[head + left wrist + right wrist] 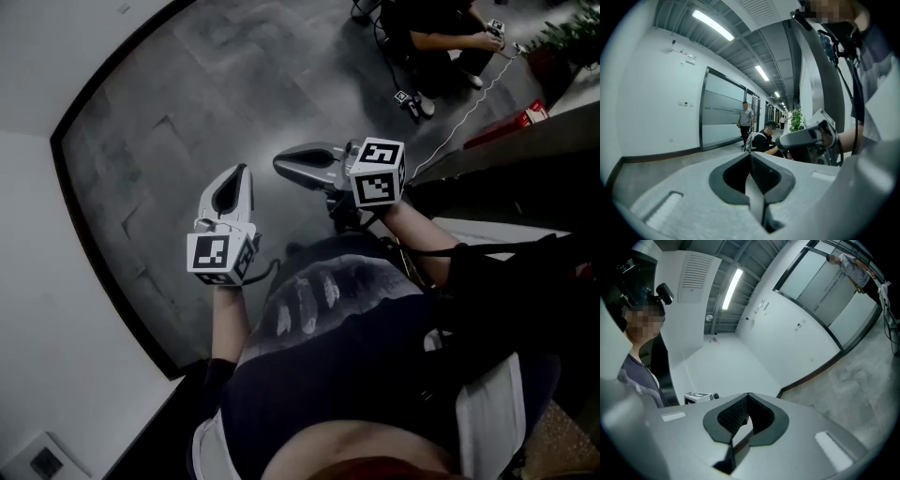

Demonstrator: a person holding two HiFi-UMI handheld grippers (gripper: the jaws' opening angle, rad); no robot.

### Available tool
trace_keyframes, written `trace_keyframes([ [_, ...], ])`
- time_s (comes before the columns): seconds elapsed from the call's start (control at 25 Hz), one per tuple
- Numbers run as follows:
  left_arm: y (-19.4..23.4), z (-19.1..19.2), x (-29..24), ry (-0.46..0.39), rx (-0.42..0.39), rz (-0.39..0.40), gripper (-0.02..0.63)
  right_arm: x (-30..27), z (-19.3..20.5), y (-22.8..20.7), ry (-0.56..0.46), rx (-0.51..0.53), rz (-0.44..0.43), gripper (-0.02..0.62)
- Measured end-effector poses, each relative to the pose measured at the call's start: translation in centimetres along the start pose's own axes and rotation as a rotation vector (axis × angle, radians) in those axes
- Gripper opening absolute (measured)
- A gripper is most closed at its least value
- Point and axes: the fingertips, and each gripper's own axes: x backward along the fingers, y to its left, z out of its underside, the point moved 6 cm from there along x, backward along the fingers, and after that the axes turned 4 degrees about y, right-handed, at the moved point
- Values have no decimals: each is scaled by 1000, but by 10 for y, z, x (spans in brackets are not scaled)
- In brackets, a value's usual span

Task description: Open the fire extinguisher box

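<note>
No fire extinguisher box that I can make out shows in any view. My left gripper point(240, 172) is held in front of the person's chest and points away over the grey floor; its jaws are shut with nothing between them point(751, 155). My right gripper point(281, 165) is held level beside it, pointing left across the head view, and its jaws are also shut and empty point(747, 397). The two grippers are close together but apart. The right gripper point(806, 138) shows in the left gripper view, and the left gripper's marker cube point(698, 396) in the right gripper view.
A white wall point(37, 234) with a dark baseboard curves along the left. A person sits on the floor point(441, 33) beside a white cable point(464, 117); another stands in the corridor point(746, 119). A potted plant point(570, 37), a red object point(511, 127) and a dark ledge point(506, 159) lie at the right.
</note>
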Motion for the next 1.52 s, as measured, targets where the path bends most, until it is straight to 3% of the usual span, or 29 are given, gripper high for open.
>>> trace_keyframes([
  [0.24, 5, -11, -13, -22, -7, -74, 0, 11, -16, -9, -20, 99, 8, 2],
  [0.4, -5, -59, -51, -80, -33, -177, 0, 36, -66, -31, 5, 269, 8, 2],
  [0.52, -10, -82, -62, -150, -76, -189, 0, 46, -90, -33, 9, 411, 40, 2],
  [0.6, -11, -82, -58, -160, -66, -188, 0, 45, -93, -28, -1, 450, 46, 2],
  [0.72, -15, -75, -61, -135, -51, -180, 0, 45, -96, -28, -10, 440, 22, 2],
  [0.88, -28, -69, -74, -88, -109, -108, 0, 45, -95, -38, -36, 324, -48, 2],
  [1.0, -27, -65, -75, -64, -105, -124, 0, 42, -86, -41, -18, 283, -60, 2],
  [1.32, 4, -64, -98, -92, -70, -132, 0, 31, -79, -55, 18, 268, -52, 2],
  [1.52, 33, -68, -84, -109, -59, -118, 0, -3, -92, -53, 17, 240, -49, 2],
])
